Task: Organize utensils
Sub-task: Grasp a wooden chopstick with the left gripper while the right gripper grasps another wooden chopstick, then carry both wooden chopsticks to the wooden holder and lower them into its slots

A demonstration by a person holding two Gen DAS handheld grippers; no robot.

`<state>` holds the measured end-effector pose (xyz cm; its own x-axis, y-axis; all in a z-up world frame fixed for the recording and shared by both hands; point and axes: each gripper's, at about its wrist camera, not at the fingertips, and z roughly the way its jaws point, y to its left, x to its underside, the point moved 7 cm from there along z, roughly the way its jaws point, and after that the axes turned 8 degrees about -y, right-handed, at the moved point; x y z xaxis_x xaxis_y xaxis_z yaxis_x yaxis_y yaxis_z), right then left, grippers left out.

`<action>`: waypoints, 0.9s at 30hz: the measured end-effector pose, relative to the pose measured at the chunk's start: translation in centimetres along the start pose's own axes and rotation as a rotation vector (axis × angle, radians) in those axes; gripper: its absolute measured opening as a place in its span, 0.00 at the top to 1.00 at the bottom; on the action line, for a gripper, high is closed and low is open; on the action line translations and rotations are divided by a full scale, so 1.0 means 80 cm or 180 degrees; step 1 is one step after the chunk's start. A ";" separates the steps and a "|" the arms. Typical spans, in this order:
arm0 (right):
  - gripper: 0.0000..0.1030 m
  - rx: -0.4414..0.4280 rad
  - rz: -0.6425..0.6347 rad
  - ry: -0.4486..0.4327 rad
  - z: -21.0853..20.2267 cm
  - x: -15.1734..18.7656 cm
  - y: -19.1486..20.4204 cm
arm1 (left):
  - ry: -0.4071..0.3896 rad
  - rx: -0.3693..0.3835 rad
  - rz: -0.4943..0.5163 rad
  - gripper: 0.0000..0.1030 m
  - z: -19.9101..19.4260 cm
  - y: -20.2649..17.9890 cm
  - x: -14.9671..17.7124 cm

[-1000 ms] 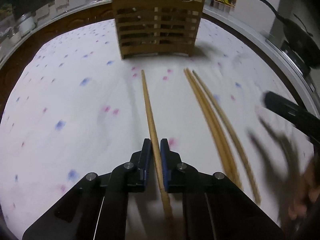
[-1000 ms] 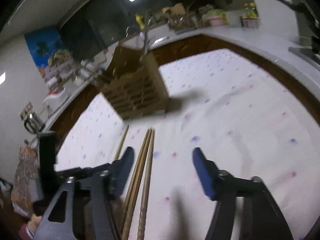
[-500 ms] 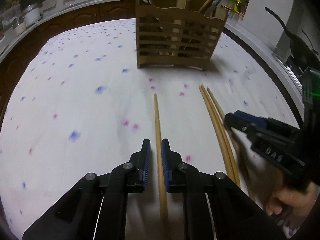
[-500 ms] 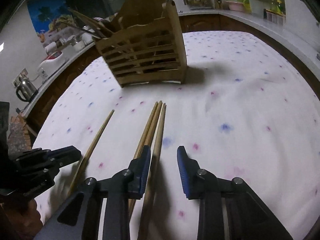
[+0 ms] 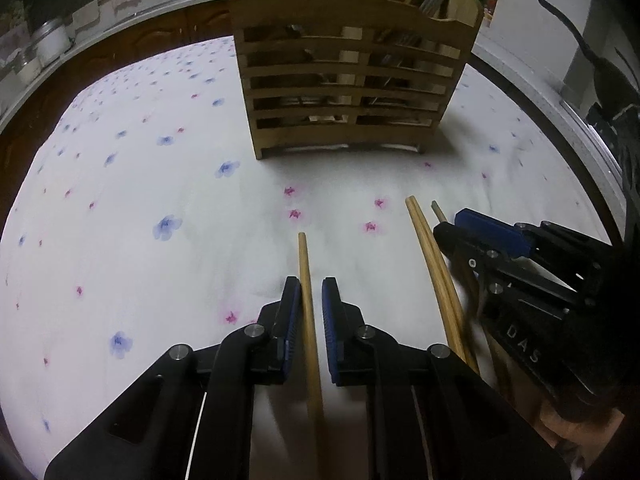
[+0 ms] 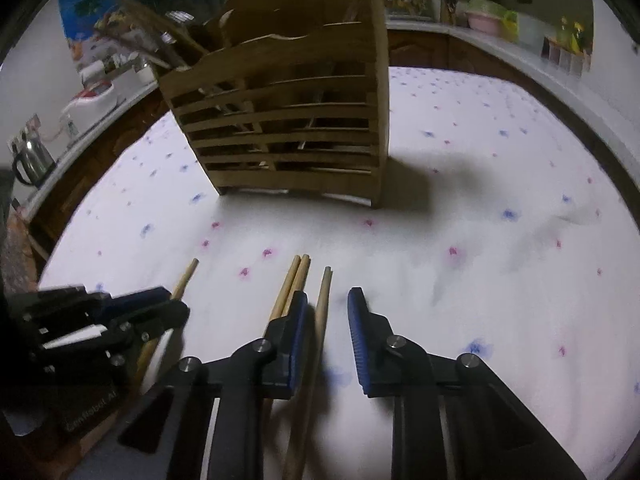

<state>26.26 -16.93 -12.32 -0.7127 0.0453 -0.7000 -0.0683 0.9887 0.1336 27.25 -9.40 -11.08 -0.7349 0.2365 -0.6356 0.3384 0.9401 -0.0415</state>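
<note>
Your left gripper [image 5: 311, 298] is clenched on a single pale wooden chopstick [image 5: 308, 312], its tip pointing toward the slatted wooden utensil caddy [image 5: 352, 76] standing on the white cloth with blue and pink flowers [image 5: 140, 200]. Your right gripper [image 6: 327, 312] straddles another lone wooden chopstick [image 6: 323, 300]; its jaws have just been closing, with a gap showing on the right pad's side. A touching pair of chopsticks [image 6: 294, 280] lies just beside its left finger. Caddy compartments hold other utensils.

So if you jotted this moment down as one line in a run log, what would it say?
left gripper: shut on single chopstick | right gripper: closing around another chopstick, not yet gripped | chopstick pair: on cloth | wooden holder: ahead
</note>
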 end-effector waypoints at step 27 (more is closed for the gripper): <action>0.95 -0.0493 0.0702 -0.1118 -0.213 -0.066 -0.041 | -0.0903 0.0534 -0.0724 0.95 -0.202 0.045 -0.034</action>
<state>18.38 -22.81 2.92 -0.4433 0.3250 -0.8354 -0.0641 0.9181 0.3912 20.94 -2.65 2.96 -0.6186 -0.0725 -0.7823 0.2943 0.9018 -0.3163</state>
